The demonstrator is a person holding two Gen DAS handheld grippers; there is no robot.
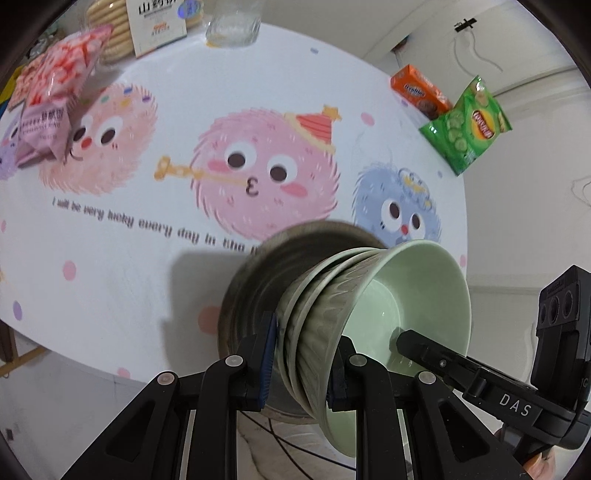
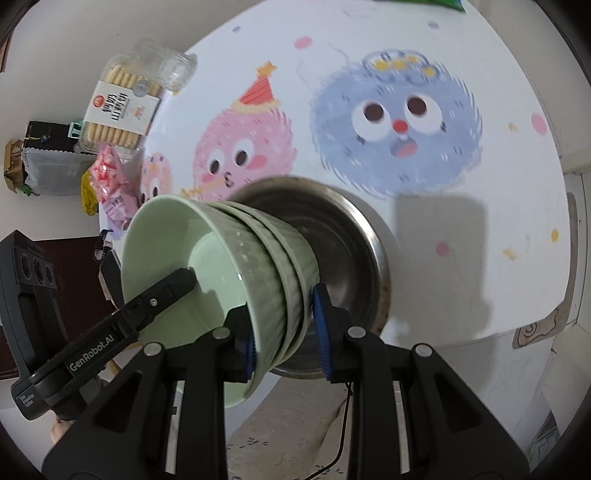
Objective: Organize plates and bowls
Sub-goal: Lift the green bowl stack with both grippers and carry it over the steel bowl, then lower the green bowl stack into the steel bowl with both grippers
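A stack of pale green ribbed bowls (image 1: pixel 332 314) sits nested in a steel bowl (image 1: pixel 258 280), and the whole stack is held tilted above the table's near edge. My left gripper (image 1: pixel 301 362) is shut on one side of the stack's rims. My right gripper (image 2: pixel 286 328) is shut on the opposite side of the green bowls (image 2: pixel 258 258), with the steel bowl (image 2: pixel 343 236) behind them. One finger of each gripper reaches inside the top green bowl, and each gripper shows in the other's view.
The round table (image 1: pixel 147 266) has a cartoon-monster cloth. Pink snack bags (image 1: pixel 55 96), a biscuit box (image 1: pixel 159 26) and a glass jar (image 1: pixel 232 26) stand at the far left. An orange packet (image 1: pixel 419 92) and a green chip bag (image 1: pixel 467 129) lie at the far right.
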